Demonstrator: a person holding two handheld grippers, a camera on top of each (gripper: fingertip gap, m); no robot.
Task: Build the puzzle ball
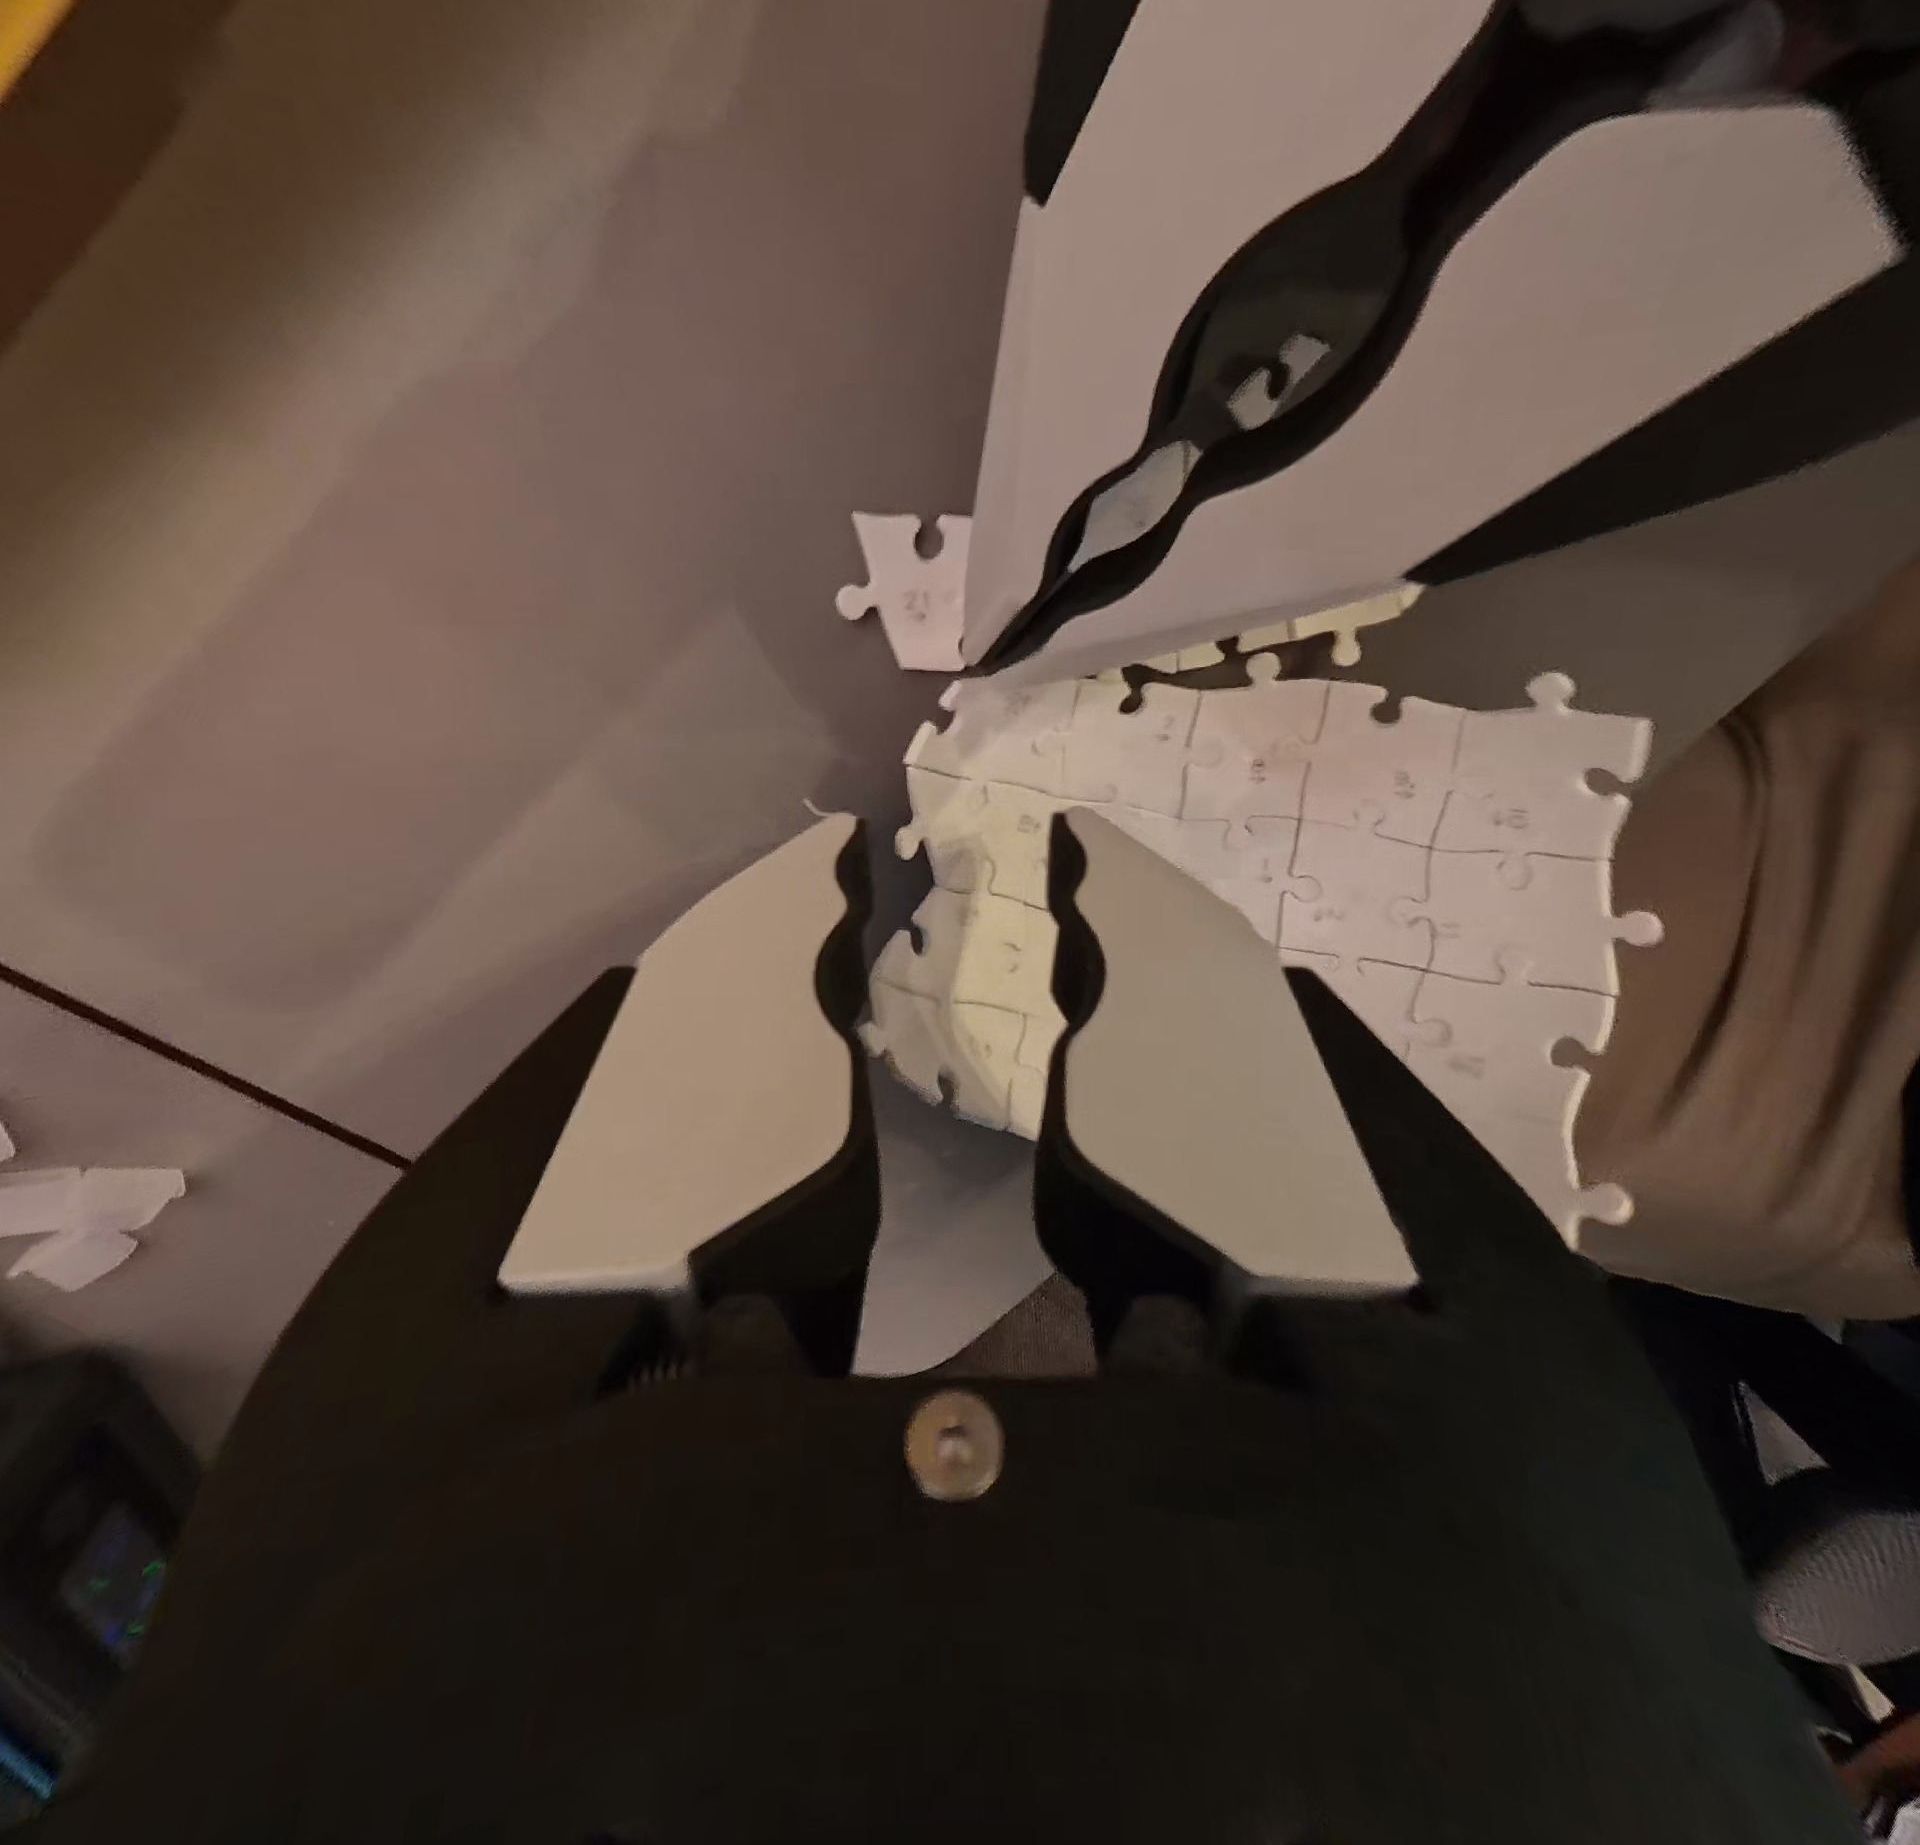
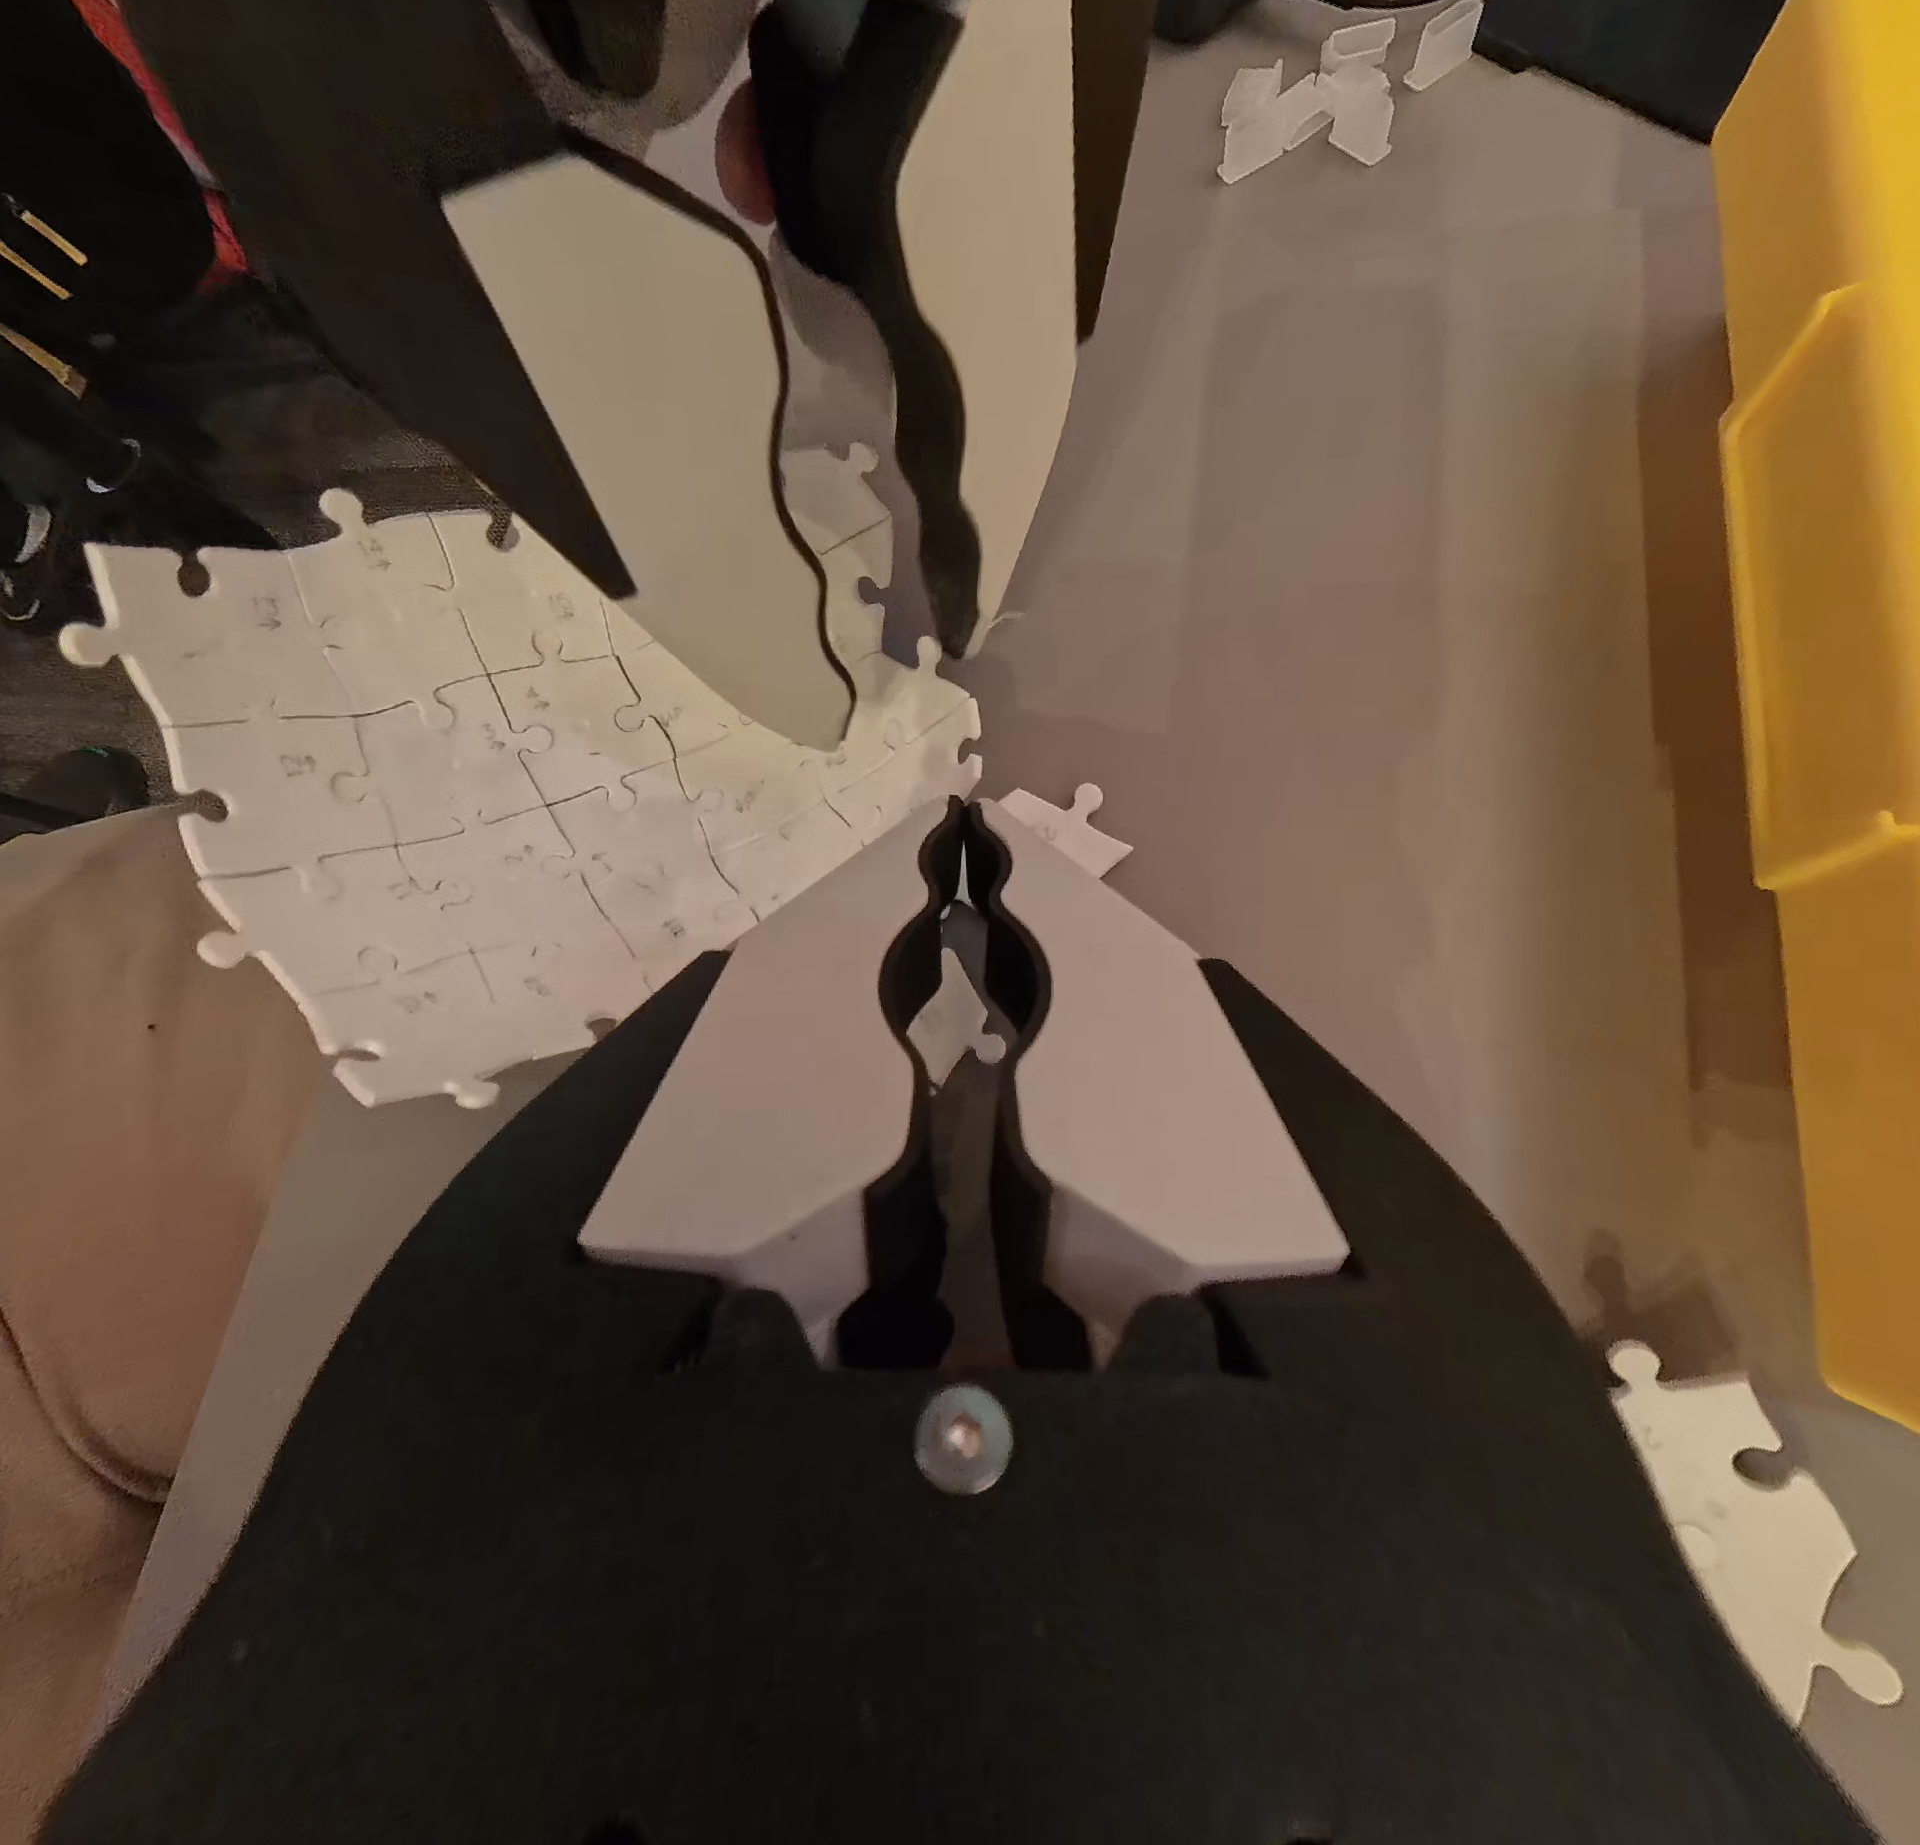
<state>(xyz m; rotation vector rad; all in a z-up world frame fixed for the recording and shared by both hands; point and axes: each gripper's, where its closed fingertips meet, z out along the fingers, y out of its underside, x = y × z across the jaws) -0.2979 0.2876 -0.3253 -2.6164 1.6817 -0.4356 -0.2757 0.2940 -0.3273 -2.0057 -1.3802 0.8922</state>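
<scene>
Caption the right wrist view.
Right gripper shut on a loose piece beside the curved puzzle sheet.

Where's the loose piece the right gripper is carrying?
Pinched in the right gripper, the loose piece sits just off the upper left corner of the curved puzzle sheet in the left wrist view.

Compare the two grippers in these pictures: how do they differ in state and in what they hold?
The right gripper is shut on a single loose puzzle piece; the left gripper stands open, straddling the edge of the curved assembled puzzle section. Both have white fingers with wavy black pads.
</scene>
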